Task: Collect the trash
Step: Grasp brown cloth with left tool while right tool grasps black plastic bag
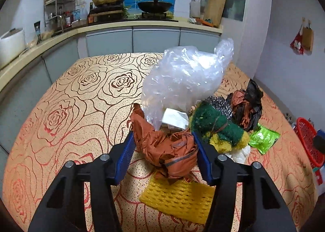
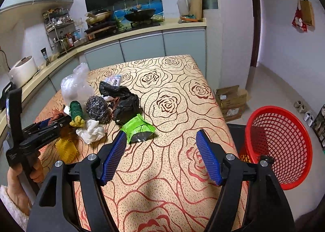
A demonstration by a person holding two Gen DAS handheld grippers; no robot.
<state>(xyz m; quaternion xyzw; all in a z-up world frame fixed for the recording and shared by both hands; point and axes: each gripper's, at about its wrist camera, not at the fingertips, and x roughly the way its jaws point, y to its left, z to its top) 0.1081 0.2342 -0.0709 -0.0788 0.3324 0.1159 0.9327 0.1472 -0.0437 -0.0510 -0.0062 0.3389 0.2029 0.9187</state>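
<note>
A pile of trash lies on the rose-patterned table point(image 1: 77, 94). My left gripper point(image 1: 164, 140) is open, its blue pads on either side of a crumpled brown bag point(image 1: 166, 146) without clear contact. Behind it lie a clear plastic bag point(image 1: 182, 77), a green and yellow scrubber point(image 1: 215, 126), a steel wool ball point(image 2: 96, 108), a black bag point(image 2: 126, 104), a green wrapper point(image 2: 138, 128), a white tissue point(image 2: 91, 130) and a yellow foam net point(image 1: 178, 197). My right gripper point(image 2: 160, 142) is open and empty above bare table, right of the green wrapper.
A red mesh basket point(image 2: 284, 146) stands off the table's right edge. Cardboard boxes point(image 2: 231, 98) sit on the floor beyond it. A kitchen counter point(image 1: 121, 26) with pans, a rack and a rice cooker point(image 1: 12, 43) runs behind and to the left.
</note>
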